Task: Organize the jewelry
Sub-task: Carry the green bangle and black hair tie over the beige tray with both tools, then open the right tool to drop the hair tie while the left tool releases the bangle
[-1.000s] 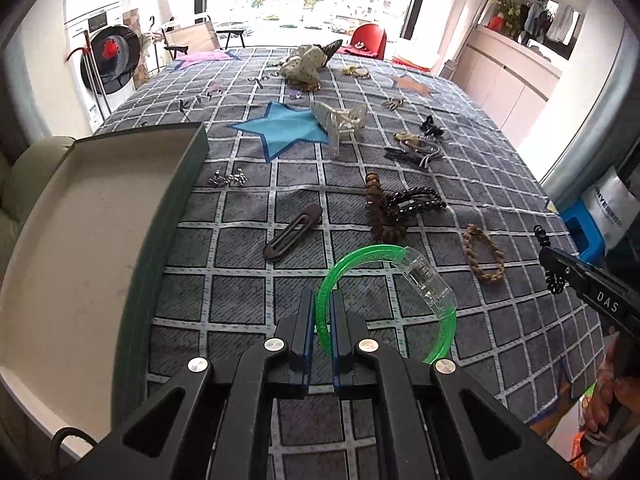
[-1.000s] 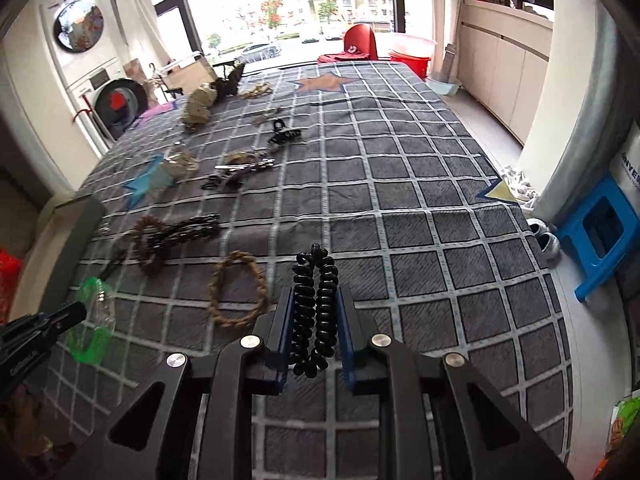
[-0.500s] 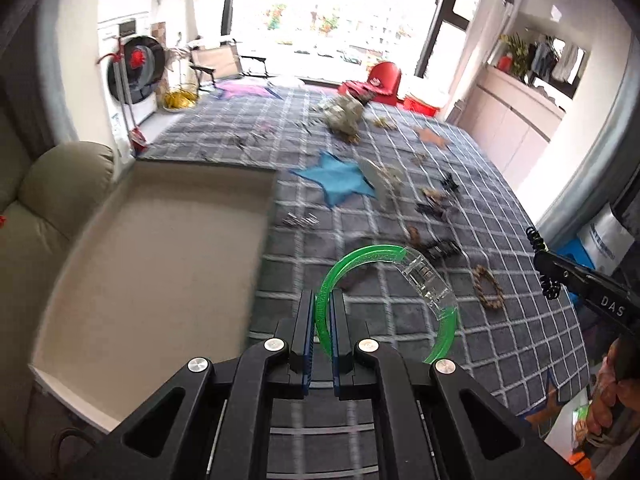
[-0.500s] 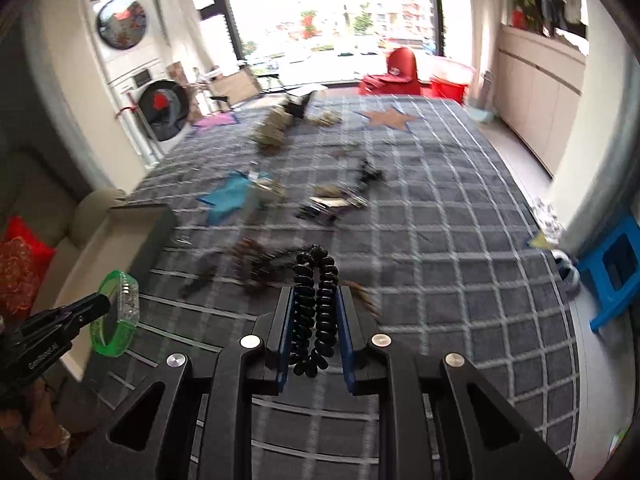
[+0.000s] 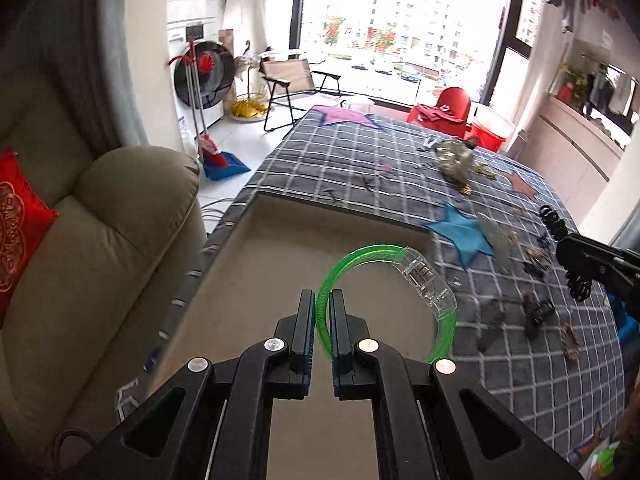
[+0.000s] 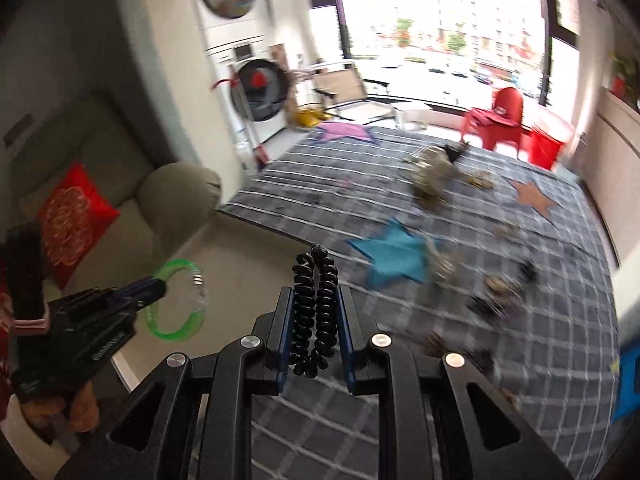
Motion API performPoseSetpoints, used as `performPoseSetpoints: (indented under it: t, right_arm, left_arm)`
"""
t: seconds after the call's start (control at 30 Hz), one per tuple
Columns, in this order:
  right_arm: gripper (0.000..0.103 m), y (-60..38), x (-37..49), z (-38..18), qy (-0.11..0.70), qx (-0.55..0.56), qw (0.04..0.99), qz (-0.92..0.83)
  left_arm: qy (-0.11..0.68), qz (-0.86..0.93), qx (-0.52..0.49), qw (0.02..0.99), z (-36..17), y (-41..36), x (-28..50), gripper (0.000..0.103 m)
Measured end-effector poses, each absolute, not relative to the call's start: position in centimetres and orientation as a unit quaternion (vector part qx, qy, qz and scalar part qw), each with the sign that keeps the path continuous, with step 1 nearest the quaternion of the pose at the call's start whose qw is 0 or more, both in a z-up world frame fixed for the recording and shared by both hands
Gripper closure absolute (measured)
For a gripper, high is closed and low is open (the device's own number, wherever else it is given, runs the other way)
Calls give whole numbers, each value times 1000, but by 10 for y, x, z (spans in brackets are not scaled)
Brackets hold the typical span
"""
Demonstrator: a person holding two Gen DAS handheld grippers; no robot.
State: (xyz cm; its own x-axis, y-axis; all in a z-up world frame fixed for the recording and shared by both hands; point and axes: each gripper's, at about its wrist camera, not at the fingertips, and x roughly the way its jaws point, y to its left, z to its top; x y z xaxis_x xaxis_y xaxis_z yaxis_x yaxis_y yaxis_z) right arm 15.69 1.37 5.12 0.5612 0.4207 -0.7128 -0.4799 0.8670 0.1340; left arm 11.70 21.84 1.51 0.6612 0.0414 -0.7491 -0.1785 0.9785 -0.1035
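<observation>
My left gripper (image 5: 323, 300) is shut on a green bangle (image 5: 360, 254) with a clear plastic section, and holds it in the air over the shallow beige box (image 5: 256, 280). The right wrist view shows the same bangle (image 6: 176, 304) at the left, held by the left gripper (image 6: 156, 286) above the box (image 6: 240, 252). A black spiral hair tie (image 6: 314, 312) hangs doubled between the pads of my right gripper (image 6: 314, 296), which is shut on it above the grey checked cloth (image 6: 540, 320). That right gripper (image 5: 568, 248) enters the left view from the right edge.
Several hair clips, ties and jewelry pieces (image 5: 536, 312) lie scattered on the grey checked cloth (image 5: 520, 368), blurred in the right view. A beige sofa (image 5: 100, 240) with a red cushion (image 5: 16, 224) stands left of the box. A hand (image 6: 56, 404) holds the left gripper's handle.
Both grippers have swung left and risen, from over the cloth to the box. The bangle now hangs over the box; the hair tie has neared its edge. Both grips unchanged.
</observation>
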Motion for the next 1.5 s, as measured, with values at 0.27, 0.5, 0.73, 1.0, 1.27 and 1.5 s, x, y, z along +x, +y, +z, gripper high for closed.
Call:
performPoseSetpoints:
  t: [0.27, 0.5, 0.73, 1.0, 1.27, 1.5]
  right_arm:
    - [81, 78, 203, 18, 433, -55, 853, 286]
    - [81, 105, 239, -35, 489, -47, 825, 281]
    - [81, 113, 261, -67, 518, -39, 811, 270]
    - [79, 118, 263, -71, 512, -56, 813, 272]
    - [57, 116, 259, -65, 512, -46, 809, 287]
    - [40, 97, 253, -43, 490, -23, 828, 273]
  left_arm:
    - [435, 97, -80, 892, -8, 250, 168, 94]
    - [476, 103, -76, 870, -49, 256, 203, 94]
    - [493, 117, -66, 860, -64, 258, 212, 94]
    - [495, 124, -44, 859, -66, 253, 213, 94]
    - [495, 140, -41, 856, -64, 256, 210, 94]
    - [494, 144, -34, 857, -61, 253, 206, 94]
